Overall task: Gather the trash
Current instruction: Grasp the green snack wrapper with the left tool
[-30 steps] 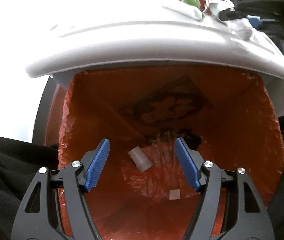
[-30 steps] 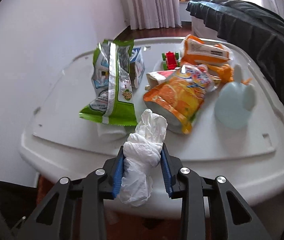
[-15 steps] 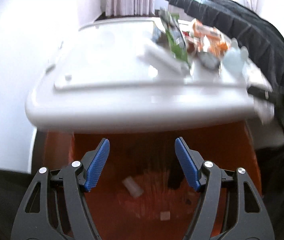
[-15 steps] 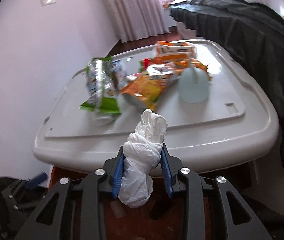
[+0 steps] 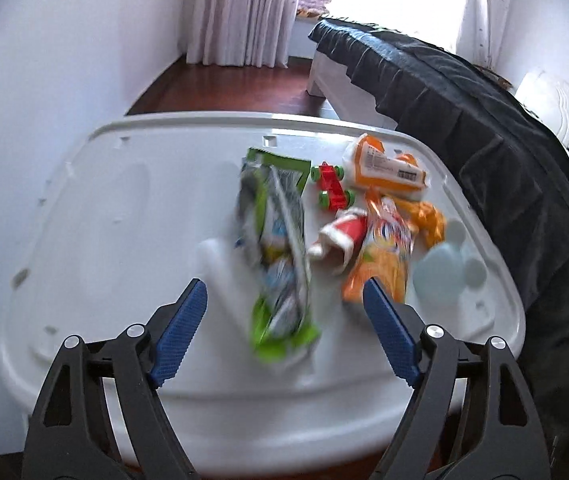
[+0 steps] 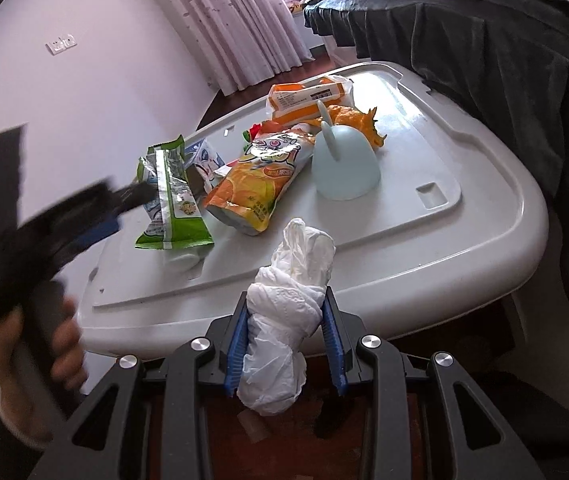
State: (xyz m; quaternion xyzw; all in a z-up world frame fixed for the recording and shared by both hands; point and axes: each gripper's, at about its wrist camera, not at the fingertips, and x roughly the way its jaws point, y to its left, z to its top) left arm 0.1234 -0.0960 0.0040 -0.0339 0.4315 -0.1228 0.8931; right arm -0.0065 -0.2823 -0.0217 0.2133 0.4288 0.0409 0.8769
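Note:
My right gripper (image 6: 284,344) is shut on a crumpled white tissue wad (image 6: 288,312), held off the front edge of the white table (image 6: 464,240), above the orange-lined bin (image 6: 252,428) below. My left gripper (image 5: 284,332) is open and empty, above the table's near edge, facing a green snack wrapper (image 5: 280,256). It shows blurred at the left of the right wrist view (image 6: 56,224). An orange snack bag (image 5: 380,256) (image 6: 260,184), an orange-and-white packet (image 5: 384,164) (image 6: 308,96) and a red-and-white wrapper (image 5: 340,236) lie on the table.
A red toy car (image 5: 330,190), a pale blue rounded toy (image 5: 444,276) (image 6: 344,164) and an orange toy (image 6: 360,122) stand among the litter. A bed with a dark cover (image 5: 484,128) runs along the right. White walls and curtains (image 5: 240,12) lie behind.
My left gripper has risen from looking into the orange-lined bin to above the tabletop, still open. My right gripper has drawn back from the table with the tissue.

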